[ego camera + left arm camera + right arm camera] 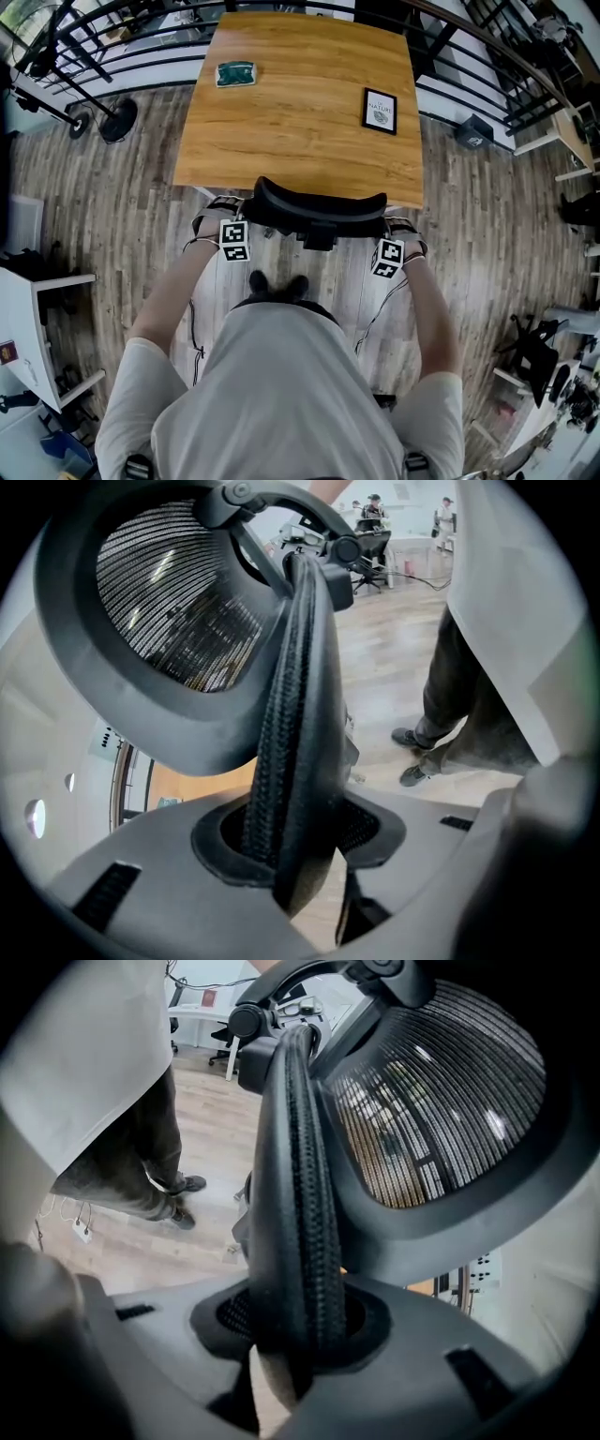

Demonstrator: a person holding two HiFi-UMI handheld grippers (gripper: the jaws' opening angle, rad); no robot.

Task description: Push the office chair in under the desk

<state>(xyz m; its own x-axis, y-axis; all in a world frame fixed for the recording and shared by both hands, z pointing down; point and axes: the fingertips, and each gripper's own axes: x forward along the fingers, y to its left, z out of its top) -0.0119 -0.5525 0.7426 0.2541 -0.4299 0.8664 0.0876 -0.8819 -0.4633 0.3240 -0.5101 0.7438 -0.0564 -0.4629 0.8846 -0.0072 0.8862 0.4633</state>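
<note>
A green pad [235,73] lies at upper centre-left, with a black-framed card [380,111] well to its right. A round black stand base [119,120] rests on the wood floor [112,216] at upper left.

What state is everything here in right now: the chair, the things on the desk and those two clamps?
office chair: pushed up to the desk, backrest at its near edge.
left gripper: open, one backrest edge loose between its jaws.
right gripper: shut on the backrest's other edge.
framed print: on the desk, face showing upward.
green item: lying flat on the desk.
</note>
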